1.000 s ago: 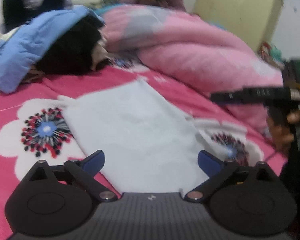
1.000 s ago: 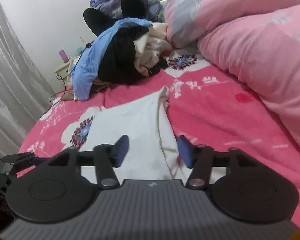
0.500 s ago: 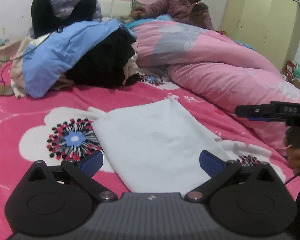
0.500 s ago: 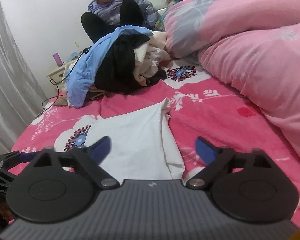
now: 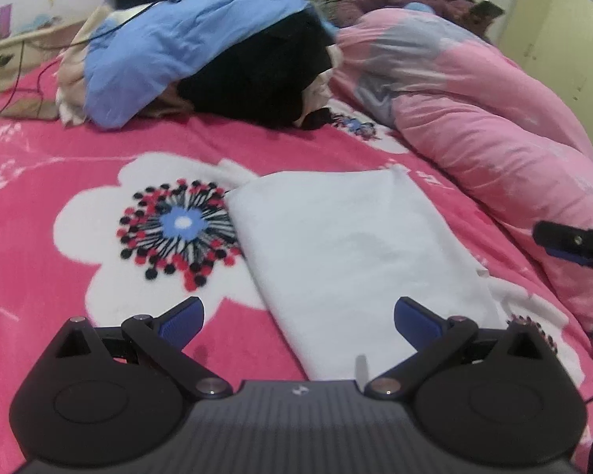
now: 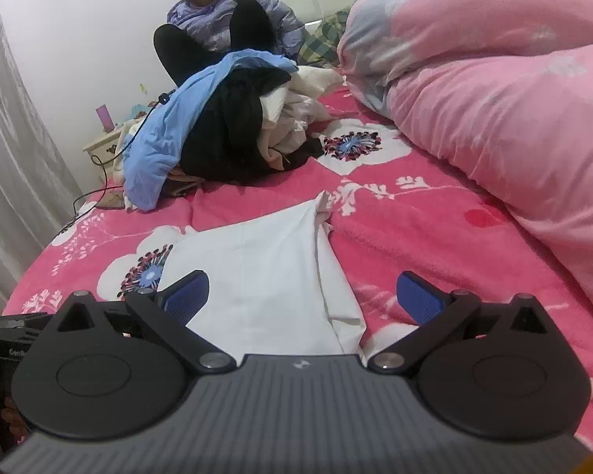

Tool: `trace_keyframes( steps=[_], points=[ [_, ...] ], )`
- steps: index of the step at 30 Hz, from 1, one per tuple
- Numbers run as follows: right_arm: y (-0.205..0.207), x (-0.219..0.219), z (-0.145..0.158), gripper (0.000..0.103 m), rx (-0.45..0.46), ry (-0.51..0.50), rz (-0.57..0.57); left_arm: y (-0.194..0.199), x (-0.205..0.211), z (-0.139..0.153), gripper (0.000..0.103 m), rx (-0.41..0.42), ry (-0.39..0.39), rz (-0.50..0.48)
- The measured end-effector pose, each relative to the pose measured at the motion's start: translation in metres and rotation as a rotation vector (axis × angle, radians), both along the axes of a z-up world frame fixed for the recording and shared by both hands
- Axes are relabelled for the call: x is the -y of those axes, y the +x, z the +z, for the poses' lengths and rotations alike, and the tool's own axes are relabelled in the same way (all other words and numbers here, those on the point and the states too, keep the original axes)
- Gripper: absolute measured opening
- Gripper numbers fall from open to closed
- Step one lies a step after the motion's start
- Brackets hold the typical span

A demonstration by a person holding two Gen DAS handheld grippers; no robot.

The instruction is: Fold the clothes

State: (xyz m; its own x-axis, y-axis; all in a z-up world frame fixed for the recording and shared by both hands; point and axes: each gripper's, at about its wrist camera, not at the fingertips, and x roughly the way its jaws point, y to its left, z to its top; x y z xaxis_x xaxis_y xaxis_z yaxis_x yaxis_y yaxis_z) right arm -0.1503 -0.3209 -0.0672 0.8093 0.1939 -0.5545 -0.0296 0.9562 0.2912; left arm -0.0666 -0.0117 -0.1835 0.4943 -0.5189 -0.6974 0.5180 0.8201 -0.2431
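Your left gripper (image 5: 298, 318) hovered with its jaws spread wide and nothing in them, the folded white garment (image 5: 348, 252) lying flat on the pink floral blanket (image 5: 59, 166) just ahead of its blue pads (image 5: 182, 318). To its left sat the blanket's printed flower (image 5: 178, 229); beyond, the pile of blue and black clothes (image 5: 201, 59); on the right, the pink quilt (image 5: 494, 118). The garment looked smooth, a narrow slab with layered edges along its right side (image 6: 332, 276). Your right gripper (image 6: 302, 296) had just been opening: a second earlier its pads were closer together over the cloth's edge, and now they stood fully apart, holding nothing. Your left view had sharpened and dipped nearer the cloth
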Motion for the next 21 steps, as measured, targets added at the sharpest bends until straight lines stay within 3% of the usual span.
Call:
trace_keyframes(
  steps=[8,13,21],
  points=[
    [0.005,-0.009,-0.006,0.102,-0.003,0.009,0.057,0.007,-0.004,-0.011,0.103,-0.058,0.026,0.024],
    [0.015,-0.004,-0.025,0.102,-0.133,0.097,0.114,0.021,0.0,-0.025,0.1,-0.13,0.046,0.034],
    [0.083,0.029,-0.04,0.101,-0.158,0.123,0.218,0.052,0.019,-0.04,0.081,-0.139,0.041,0.016]
  ],
)
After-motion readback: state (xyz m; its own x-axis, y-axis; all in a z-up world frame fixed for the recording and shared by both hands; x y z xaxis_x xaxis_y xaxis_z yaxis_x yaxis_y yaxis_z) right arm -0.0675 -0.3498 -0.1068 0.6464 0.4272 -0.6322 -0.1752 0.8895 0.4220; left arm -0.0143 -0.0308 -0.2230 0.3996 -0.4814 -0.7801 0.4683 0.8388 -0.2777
